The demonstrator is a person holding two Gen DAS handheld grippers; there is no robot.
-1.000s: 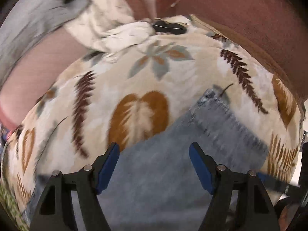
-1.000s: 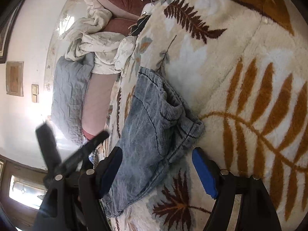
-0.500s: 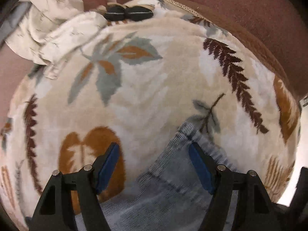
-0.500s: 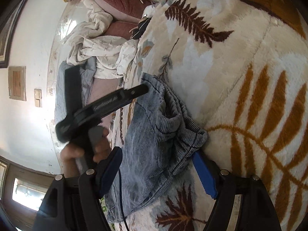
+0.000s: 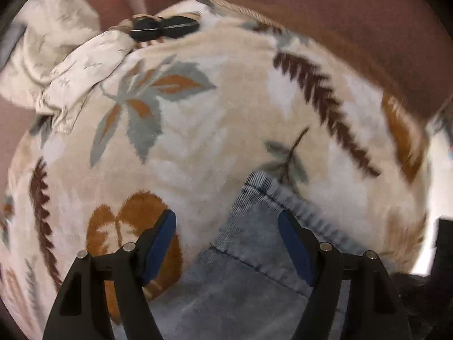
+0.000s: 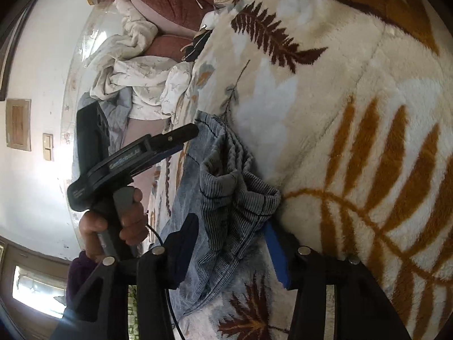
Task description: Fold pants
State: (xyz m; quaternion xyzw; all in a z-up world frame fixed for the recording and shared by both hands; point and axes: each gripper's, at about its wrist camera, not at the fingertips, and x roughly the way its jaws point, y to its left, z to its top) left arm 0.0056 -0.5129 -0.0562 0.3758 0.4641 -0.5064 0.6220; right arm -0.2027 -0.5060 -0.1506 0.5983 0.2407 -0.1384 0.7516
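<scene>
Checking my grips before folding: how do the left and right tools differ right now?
The left tool stands wide open above the pants' flat corner; the right tool is closing around their bunched edge. Left points steeply down, right at a shallower slant. Both have blue pads.

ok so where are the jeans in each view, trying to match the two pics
Left wrist view: the jeans fill the lower centre, their ribbed corner between the claw's fingers.
Right wrist view: the jeans run down the centre-left, bunched at the bottom.
Shared landmark: the black object at the leaf-print blanket's far edge.
</scene>
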